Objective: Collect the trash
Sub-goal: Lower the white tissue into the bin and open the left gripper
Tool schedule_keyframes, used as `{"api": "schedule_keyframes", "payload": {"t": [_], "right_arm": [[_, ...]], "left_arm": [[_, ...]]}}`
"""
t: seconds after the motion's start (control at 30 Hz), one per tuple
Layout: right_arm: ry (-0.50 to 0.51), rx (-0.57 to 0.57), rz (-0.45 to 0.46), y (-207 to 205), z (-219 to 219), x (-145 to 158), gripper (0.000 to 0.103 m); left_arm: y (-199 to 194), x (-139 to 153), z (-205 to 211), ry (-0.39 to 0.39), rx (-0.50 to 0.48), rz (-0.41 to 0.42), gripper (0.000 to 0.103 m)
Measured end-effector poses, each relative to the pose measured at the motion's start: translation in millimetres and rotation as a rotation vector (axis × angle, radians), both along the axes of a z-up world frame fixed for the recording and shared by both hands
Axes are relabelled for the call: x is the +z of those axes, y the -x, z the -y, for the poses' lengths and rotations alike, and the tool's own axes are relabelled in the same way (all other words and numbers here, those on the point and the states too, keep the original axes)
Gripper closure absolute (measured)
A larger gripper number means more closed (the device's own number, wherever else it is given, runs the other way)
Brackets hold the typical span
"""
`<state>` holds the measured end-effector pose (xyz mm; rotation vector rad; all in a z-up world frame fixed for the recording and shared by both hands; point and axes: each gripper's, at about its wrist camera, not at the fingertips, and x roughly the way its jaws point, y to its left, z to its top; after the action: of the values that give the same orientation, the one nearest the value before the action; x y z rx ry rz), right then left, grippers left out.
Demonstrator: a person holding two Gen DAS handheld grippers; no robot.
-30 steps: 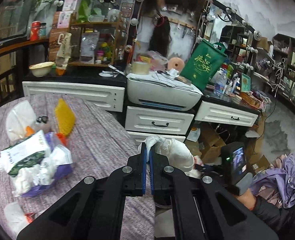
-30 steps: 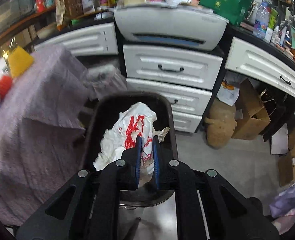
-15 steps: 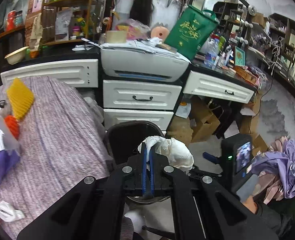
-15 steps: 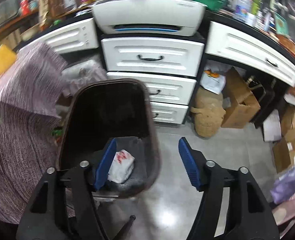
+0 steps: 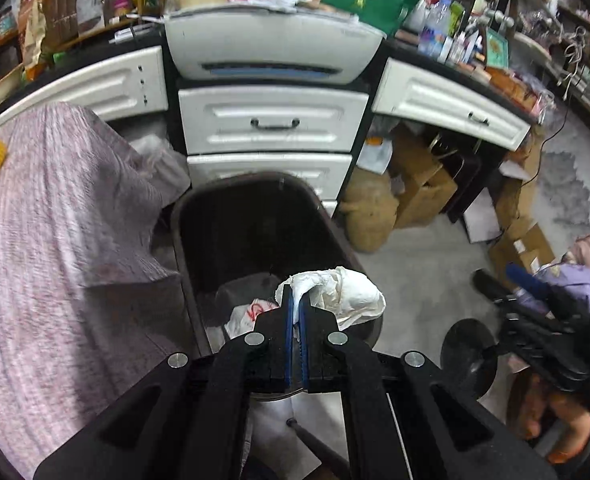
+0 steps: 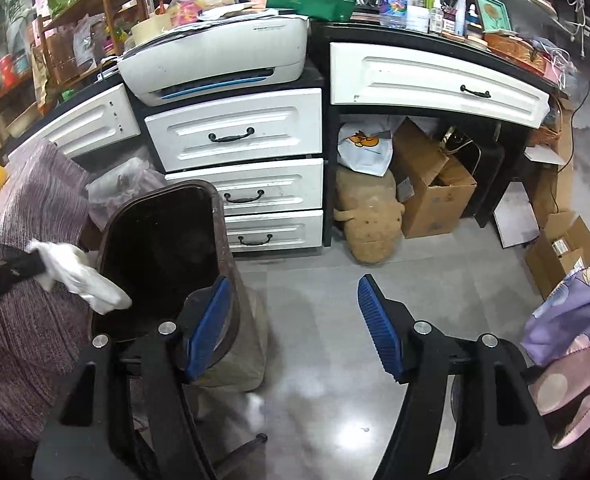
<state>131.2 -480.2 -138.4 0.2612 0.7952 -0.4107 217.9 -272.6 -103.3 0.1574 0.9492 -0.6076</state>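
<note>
My left gripper (image 5: 296, 304) is closed tight on a crumpled white tissue (image 5: 347, 290), and I hold it just above the open mouth of the dark trash bin (image 5: 255, 216). Inside the bin lies a white plastic bag with red print (image 5: 247, 312). My right gripper (image 6: 291, 320) stands wide open and holds nothing, beside the bin (image 6: 231, 248), over the grey floor (image 6: 315, 360).

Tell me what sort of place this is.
Probably a cluttered home workroom or small shop back room: a printer sits on white drawers, cardboard boxes are stowed under the desk, and shelves are packed with goods. A dark trash bin stands by a cloth-covered table.
</note>
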Motion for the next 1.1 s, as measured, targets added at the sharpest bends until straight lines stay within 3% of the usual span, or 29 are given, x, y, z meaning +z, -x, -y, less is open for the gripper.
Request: {"api": "schedule_keyframes", "payload": {"t": [0.4,0.43,0.5,0.53,0.57,0.7,1.1], "right_arm": [[-0.029,-0.001,-0.012,1.5,-1.2,-4.9,0.037],[-0.033,-0.003,-0.014,1.2,-1.0,-5.5,0.037],[-0.037,-0.005,-0.015,1.7,-0.5,-6.4,0.037],[-0.040,-0.007,-0.016,1.5,0.1,-6.9,0.037],[-0.041,-0.008,-0.015,1.5,1.1,-7.3,0.037],[-0.045,-0.033,-0.003,4.3,5.5,-7.0,0.025],[-0.063,-0.059,0.011,8.5,10.3,-3.4,0.018]], "left_arm": [[-13.1,-35.1,24.6,-0.095,-0.009,-0.071,0.098],[-12.9,-36.0,26.3,-0.098,-0.021,-0.078,0.092],[-9.1,-35.2,28.8,-0.108,-0.040,-0.062,0.057],[-6.2,-33.4,28.4,-0.107,-0.041,-0.039,0.030],[-2.4,-29.9,27.0,-0.098,-0.038,-0.008,0.021],[0.8,-23.7,23.2,-0.059,-0.050,-0.024,0.021],[30.8,30.3,7.2,0.069,-0.042,0.065,0.012]]}}
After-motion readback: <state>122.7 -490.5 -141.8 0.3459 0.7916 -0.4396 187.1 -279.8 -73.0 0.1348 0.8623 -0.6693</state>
